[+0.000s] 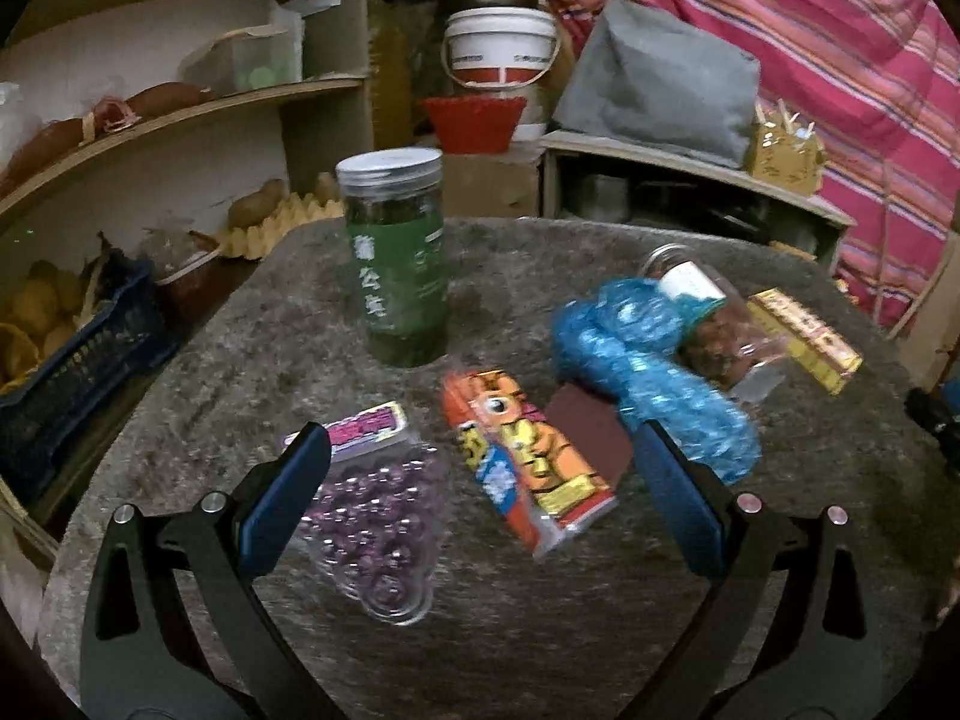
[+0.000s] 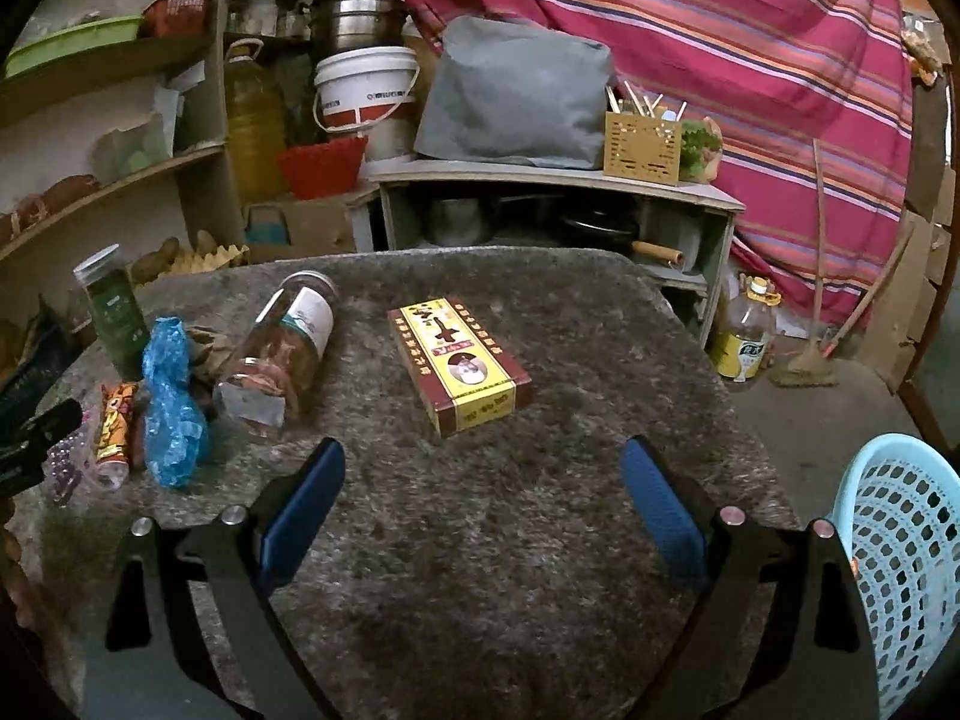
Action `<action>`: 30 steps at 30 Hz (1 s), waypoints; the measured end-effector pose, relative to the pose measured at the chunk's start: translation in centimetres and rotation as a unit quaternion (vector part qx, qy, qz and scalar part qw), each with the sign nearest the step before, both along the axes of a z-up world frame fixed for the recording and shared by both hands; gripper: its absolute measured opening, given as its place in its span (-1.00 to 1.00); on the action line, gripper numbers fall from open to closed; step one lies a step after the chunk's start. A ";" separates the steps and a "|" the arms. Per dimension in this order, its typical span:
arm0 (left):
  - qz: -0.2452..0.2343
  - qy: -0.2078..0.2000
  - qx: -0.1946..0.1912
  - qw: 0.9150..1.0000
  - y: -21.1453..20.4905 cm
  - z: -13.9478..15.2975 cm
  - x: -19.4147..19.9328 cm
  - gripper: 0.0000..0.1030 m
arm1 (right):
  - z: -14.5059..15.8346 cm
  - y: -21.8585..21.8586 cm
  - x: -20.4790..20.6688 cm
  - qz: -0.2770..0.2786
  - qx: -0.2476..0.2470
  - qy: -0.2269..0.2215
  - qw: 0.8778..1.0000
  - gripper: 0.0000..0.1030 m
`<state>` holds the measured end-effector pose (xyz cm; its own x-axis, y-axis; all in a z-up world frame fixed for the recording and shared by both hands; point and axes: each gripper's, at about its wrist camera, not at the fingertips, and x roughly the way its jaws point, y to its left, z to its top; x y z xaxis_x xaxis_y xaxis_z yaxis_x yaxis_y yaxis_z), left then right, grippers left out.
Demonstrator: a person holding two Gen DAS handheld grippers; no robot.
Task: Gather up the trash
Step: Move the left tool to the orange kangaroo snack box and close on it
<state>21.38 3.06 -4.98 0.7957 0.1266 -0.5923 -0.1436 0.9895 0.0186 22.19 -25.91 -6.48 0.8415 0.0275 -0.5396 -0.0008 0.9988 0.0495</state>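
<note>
My left gripper [image 1: 480, 441] is open above the grey table [image 1: 240, 330]. Between its fingers lie an orange snack wrapper [image 1: 528, 468] and a clear pack of purple beads [image 1: 378, 516]. A crumpled blue plastic bag [image 1: 654, 360] lies by the right finger. A tipped clear jar [image 1: 714, 324] and a yellow box [image 1: 804, 339] lie beyond. My right gripper [image 2: 483, 471] is open and empty, just short of the yellow box [image 2: 459, 363]. The jar [image 2: 282, 354], the blue bag [image 2: 171, 402] and the wrapper [image 2: 117, 423] lie to its left.
A tall green jar [image 1: 396, 258] stands upright at the table's back. A light blue mesh basket [image 2: 900, 558] stands off the table's right edge. Shelves [image 1: 150, 120] with food and a dark crate [image 1: 78, 360] are on the left. A low cabinet [image 2: 558, 210] stands behind.
</note>
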 end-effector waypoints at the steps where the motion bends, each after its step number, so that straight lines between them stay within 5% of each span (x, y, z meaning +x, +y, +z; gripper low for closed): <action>1: 0.005 0.004 0.000 1.000 0.2 -0.2 0.1 0.89 | 0.0 0.0 0.1 0.000 0.001 0.000 1.000 0.78; 10: -0.010 0.043 -0.021 0.999 0.4 -1.4 2.0 0.88 | 0.0 0.7 1.1 0.009 -0.007 0.001 1.000 0.81; 17: -0.034 0.078 -0.065 0.994 1.0 -2.5 4.4 0.35 | -0.3 2.2 1.6 0.023 -0.037 0.010 0.999 0.81; 30: -0.073 0.107 -0.079 0.988 0.5 -3.0 4.6 -0.03 | -0.1 3.1 1.3 0.026 -0.056 0.005 0.998 0.81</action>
